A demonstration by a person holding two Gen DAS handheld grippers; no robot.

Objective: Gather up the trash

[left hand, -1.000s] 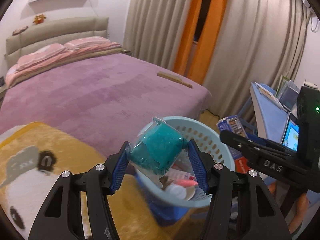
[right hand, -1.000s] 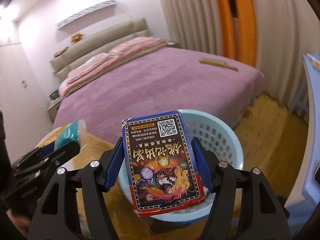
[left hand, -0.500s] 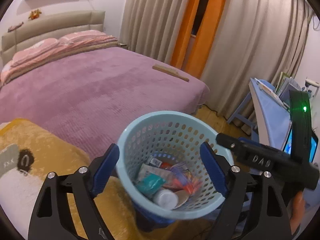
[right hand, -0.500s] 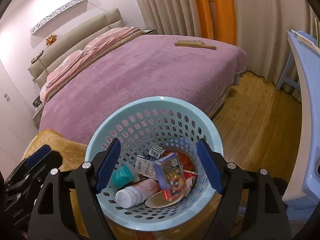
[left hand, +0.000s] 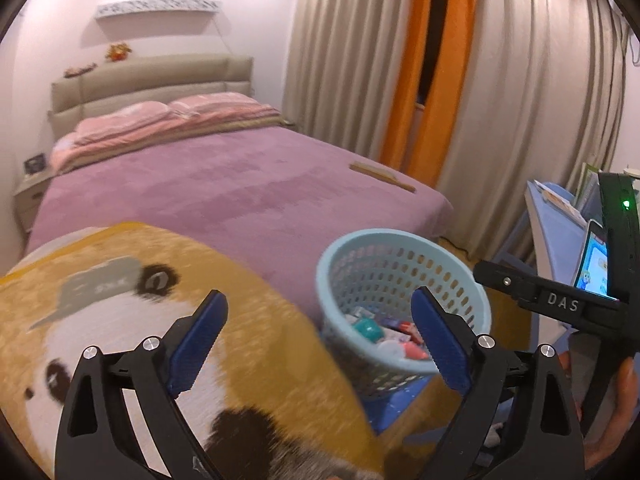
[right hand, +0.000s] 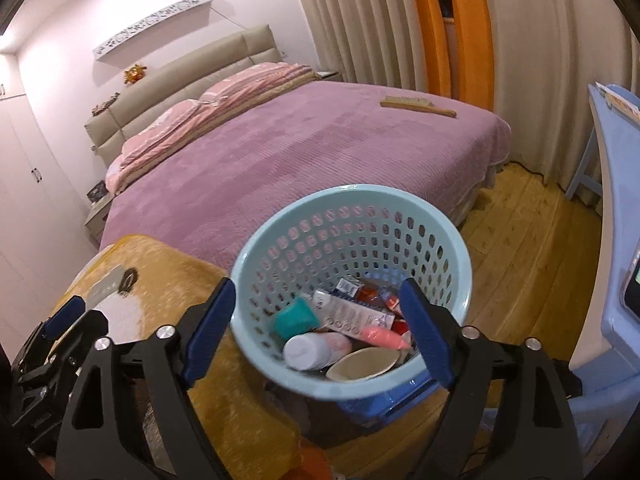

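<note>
A light blue perforated basket (right hand: 352,232) stands beside the bed and holds several pieces of trash: a teal packet (right hand: 294,316), a white bottle (right hand: 306,352), a pink tube (right hand: 380,336) and a printed box (right hand: 348,314). My right gripper (right hand: 318,292) hovers over the basket's near rim, its jaws opening with nothing held between them. My left gripper (left hand: 316,308) is over the yellow blanket (left hand: 120,280), left of the basket (left hand: 400,236). Its jaws are opening too and hold nothing. The teal packet (left hand: 366,326) shows inside the basket.
A purple bed (left hand: 240,184) fills the middle, with a wooden brush (right hand: 418,106) near its far corner. A blue desk (right hand: 612,200) with a lit tablet (left hand: 596,268) stands at the right. Wooden floor (right hand: 520,240) lies between bed and desk. A blue stool (right hand: 392,400) sits under the basket.
The left gripper has let go of the teal packet and the right has let go of the printed box; both now lie in the basket. Both jaws widened. The left gripper swung left toward the blanket.
</note>
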